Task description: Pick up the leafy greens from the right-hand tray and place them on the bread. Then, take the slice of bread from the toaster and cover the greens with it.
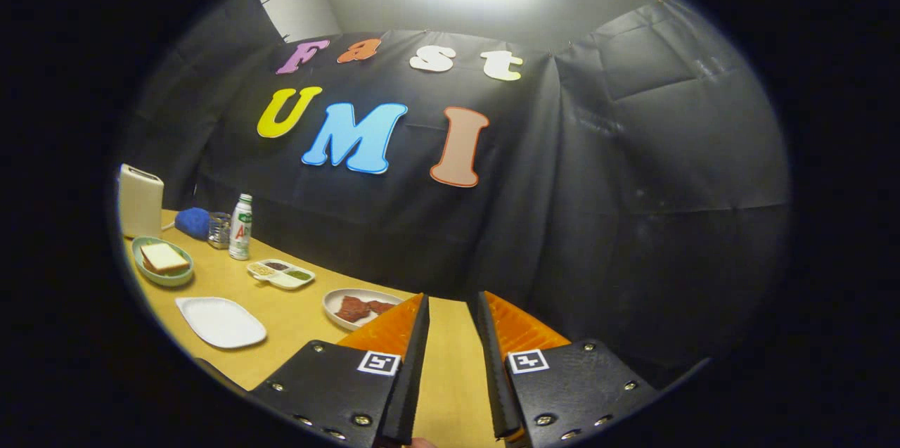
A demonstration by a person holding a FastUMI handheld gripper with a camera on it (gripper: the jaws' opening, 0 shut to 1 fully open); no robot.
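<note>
Above the wooden surface the hand-held gripper hangs with its fingers parted and nothing between them. Well beyond the left finger, a slice of bread lies in a green bowl beside the white toaster. Nearer sit an empty white plate, a divided tray and a plate of reddish food; I cannot make out the leafy greens.
</note>
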